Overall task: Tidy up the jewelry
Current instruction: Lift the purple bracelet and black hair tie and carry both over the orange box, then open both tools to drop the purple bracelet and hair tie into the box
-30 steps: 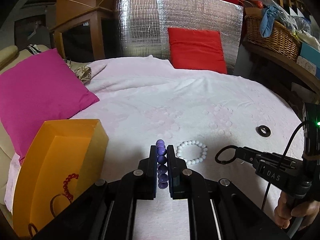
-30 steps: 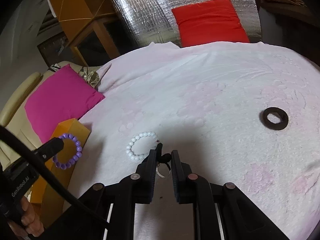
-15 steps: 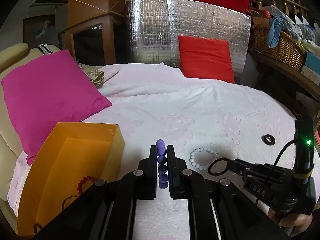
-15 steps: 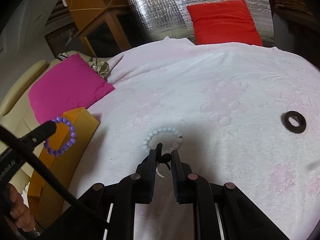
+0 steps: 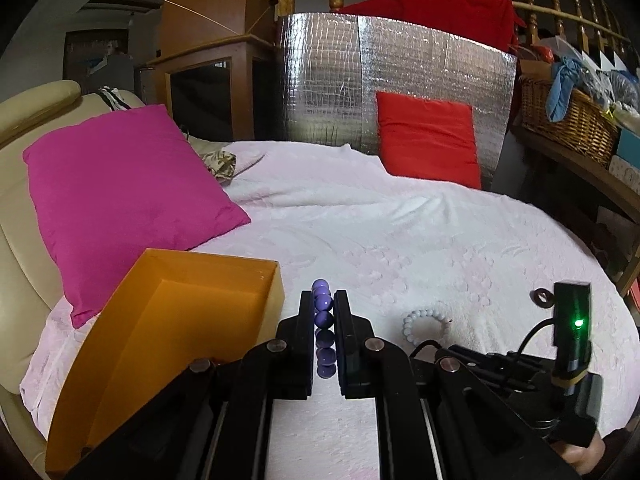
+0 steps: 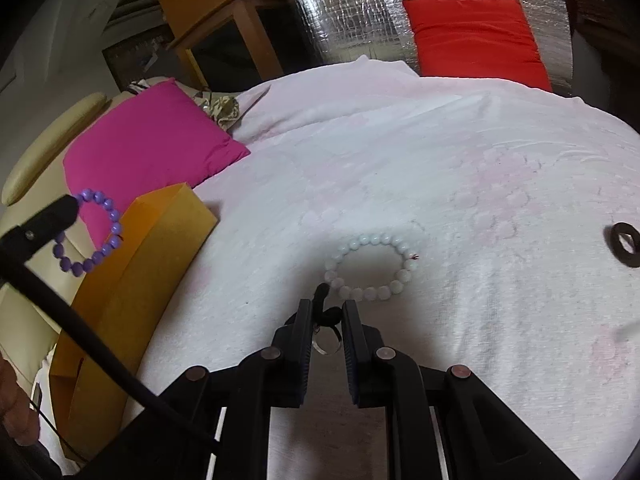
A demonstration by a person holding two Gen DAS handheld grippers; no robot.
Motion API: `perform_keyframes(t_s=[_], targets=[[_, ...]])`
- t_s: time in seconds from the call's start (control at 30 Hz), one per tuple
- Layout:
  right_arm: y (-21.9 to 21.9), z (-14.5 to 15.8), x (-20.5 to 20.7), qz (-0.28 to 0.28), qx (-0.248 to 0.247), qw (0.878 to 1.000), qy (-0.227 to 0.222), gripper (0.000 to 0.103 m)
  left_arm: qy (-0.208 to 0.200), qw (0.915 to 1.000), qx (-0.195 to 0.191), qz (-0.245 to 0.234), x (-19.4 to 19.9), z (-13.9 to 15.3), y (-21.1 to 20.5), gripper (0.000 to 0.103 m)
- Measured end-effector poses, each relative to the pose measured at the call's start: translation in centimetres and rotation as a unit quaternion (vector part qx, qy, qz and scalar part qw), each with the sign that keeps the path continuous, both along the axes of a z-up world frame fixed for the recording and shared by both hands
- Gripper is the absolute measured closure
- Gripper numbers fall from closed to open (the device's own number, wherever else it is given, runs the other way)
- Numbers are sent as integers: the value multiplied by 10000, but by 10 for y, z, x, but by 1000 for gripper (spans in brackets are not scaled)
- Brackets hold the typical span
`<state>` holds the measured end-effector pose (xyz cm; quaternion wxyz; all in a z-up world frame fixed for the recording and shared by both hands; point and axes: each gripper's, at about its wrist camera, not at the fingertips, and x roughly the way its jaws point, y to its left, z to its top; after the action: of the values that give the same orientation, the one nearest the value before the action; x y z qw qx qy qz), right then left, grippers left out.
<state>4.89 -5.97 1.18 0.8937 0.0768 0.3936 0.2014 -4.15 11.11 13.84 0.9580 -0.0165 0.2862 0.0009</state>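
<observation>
On the white blanket (image 6: 400,152) ahead of me I have a white bead bracelet (image 6: 370,266) lying flat just past my right gripper (image 6: 327,320), and a dark flat ring (image 6: 626,244) well off to the right. The orange box (image 5: 180,320) sits at the near left, its open side up, with a magenta cushion (image 5: 120,196) behind it and a red cushion (image 5: 430,142) propped against a silver foil panel (image 5: 340,80) at the far side. Nothing lies between my left gripper (image 5: 323,320) and the box rim.

My left gripper is clenched on the purple bead bracelet (image 5: 323,312); from its own camera I see only a column of glossy round beads edge-on. The right camera shows it as a full loop (image 6: 90,236) hanging just left of the box. My right gripper grasps a small black loop with a clear ring (image 6: 326,320), which the left camera barely shows. The box's inside shows only from the left.
</observation>
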Motion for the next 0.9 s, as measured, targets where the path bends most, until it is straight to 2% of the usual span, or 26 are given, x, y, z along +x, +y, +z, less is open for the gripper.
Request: perform_keyframes(t_s=[0.37,0.5,0.63,0.7,0.8,0.9], targets=[[26,7,-3,164,105,9997,-116,87,-161,9994,-247,203,-18,9,37,94],[37,18,-11,195,180,9993,-261,87,-159,9976,-377,551,-24,8,63,94],[56,35,-25,341,7,9977,-589,87,-102,9947,-376,955,-29,1,91,94],[64,45,-29,381,100,9970,-670,87,-53,9924,-346,1177,-30,-3,107,94],[79,61,-30,452,304,9959,-715,87,115,9873,-343,1546,-29,-14,133,94],[103,73,-31,643,303,9944,-786,87,398,9820,-351,1811,-23,-29,154,94]])
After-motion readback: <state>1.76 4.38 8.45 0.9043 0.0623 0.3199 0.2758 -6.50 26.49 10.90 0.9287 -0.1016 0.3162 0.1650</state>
